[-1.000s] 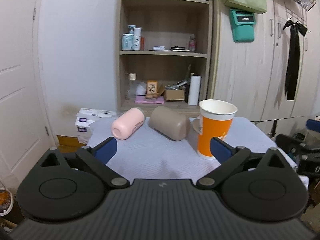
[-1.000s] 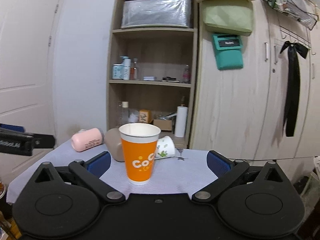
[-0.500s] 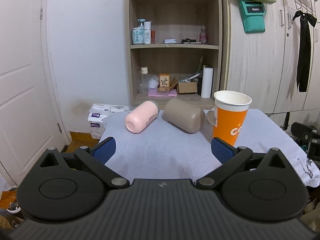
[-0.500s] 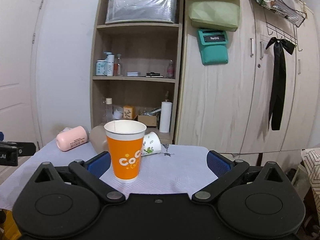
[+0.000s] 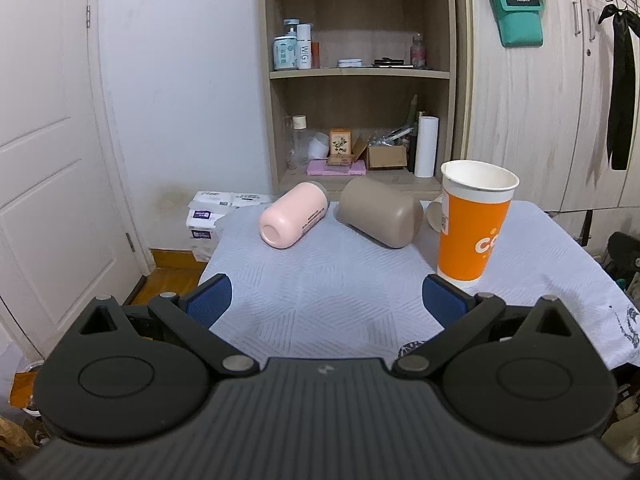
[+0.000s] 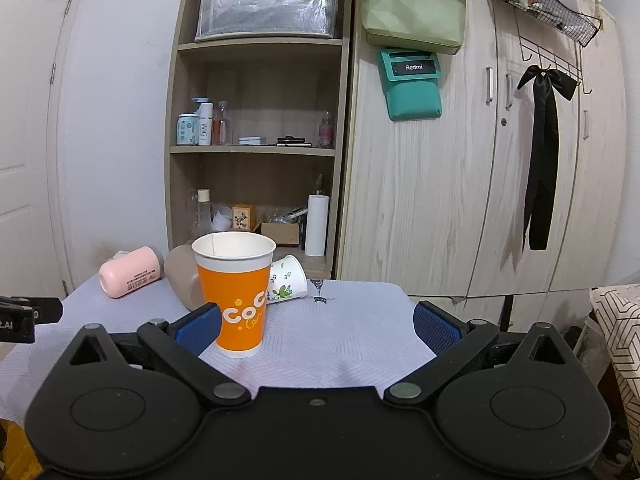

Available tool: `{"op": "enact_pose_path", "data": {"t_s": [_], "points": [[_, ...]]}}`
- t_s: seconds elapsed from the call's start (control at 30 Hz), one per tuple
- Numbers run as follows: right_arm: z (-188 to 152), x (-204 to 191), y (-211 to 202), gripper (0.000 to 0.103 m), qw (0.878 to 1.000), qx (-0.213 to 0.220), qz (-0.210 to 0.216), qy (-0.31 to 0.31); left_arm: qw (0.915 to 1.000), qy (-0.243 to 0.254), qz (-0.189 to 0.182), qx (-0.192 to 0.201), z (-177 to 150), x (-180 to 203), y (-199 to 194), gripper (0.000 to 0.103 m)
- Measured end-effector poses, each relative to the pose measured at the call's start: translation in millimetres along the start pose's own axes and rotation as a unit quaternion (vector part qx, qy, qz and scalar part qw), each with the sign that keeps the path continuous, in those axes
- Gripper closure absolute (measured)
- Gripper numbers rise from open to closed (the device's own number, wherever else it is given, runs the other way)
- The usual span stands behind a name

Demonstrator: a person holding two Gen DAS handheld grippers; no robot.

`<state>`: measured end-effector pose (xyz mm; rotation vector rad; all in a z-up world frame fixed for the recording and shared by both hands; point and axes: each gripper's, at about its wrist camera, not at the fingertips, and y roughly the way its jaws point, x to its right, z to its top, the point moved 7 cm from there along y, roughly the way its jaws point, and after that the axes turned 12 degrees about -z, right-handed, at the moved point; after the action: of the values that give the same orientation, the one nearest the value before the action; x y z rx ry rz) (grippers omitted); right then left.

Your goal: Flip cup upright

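An orange paper cup (image 5: 470,224) stands upright on the table; it also shows in the right wrist view (image 6: 236,294). A pink cup (image 5: 294,214) and a taupe cup (image 5: 380,212) lie on their sides behind it, seen too in the right wrist view as pink (image 6: 130,272) and taupe (image 6: 182,282). A small white floral paper cup (image 6: 286,280) lies on its side behind the orange cup. My left gripper (image 5: 328,300) is open and empty near the table's front edge. My right gripper (image 6: 318,326) is open and empty, the orange cup just beyond its left finger.
The table carries a pale grey patterned cloth (image 5: 340,292). A wooden shelf unit (image 6: 260,160) with bottles and boxes stands behind it, beside wardrobe doors (image 6: 460,200). A white door (image 5: 48,160) and stacked tissue packs (image 5: 208,216) are at the left.
Both grippers have drawn back from the table and stayed open. The cups have not moved.
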<state>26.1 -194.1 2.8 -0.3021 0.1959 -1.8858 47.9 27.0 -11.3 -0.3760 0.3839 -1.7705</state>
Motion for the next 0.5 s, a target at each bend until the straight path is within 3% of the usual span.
{"op": "enact_pose_path", "data": {"t_s": [0.5], "points": [[-0.8,2.1,0.3,0.0,1.0,-0.004,-0.003,0.01,0.9999,0.004,0.009,-0.012,-2.2,0.9,6.0,0.0]]}}
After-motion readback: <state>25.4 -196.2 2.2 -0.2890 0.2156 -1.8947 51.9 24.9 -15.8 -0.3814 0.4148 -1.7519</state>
